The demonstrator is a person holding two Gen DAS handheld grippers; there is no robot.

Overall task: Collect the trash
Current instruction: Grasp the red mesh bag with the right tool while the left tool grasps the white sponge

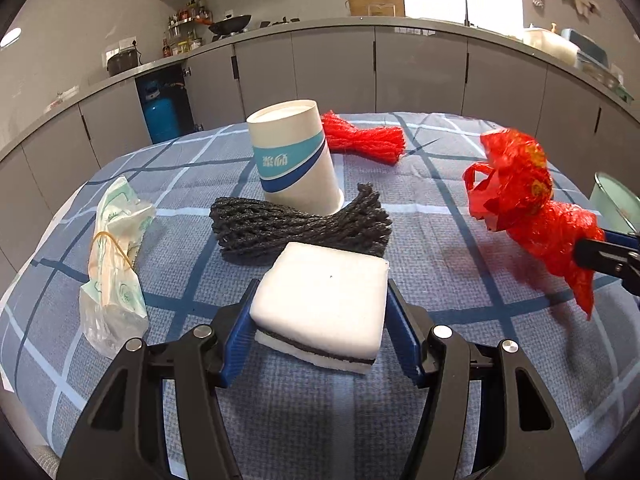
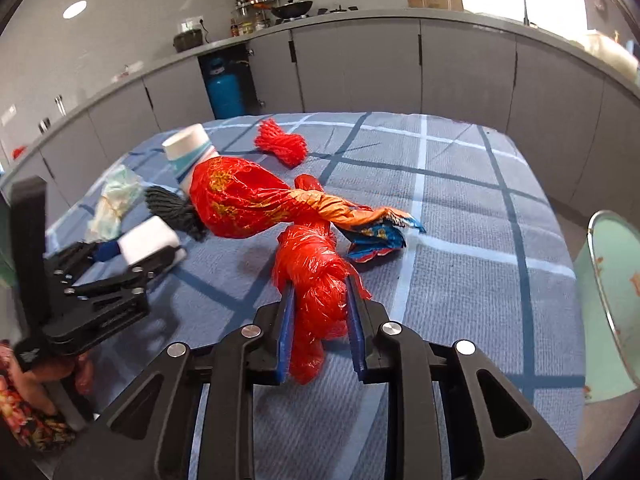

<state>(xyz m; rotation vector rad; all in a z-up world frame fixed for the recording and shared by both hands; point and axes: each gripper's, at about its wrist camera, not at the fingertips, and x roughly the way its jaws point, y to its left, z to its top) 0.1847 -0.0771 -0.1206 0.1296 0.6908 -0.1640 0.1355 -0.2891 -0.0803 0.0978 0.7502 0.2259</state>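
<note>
Your left gripper [image 1: 320,328] is clamped on the white foam block [image 1: 322,302], just off the checked tablecloth [image 1: 480,320]. Your right gripper [image 2: 320,336] pinches the red plastic bag [image 2: 316,280], held up clear of the cloth, near the green bin [image 2: 612,300].

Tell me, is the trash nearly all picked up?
Not yet. Nothing visibly binned so far. In hand: the left hand-held gripper clamps the white foam block; the right hand-held gripper clamps the red plastic bag. Left: paper cup, black netting, red netting, clear wrapper.
</note>
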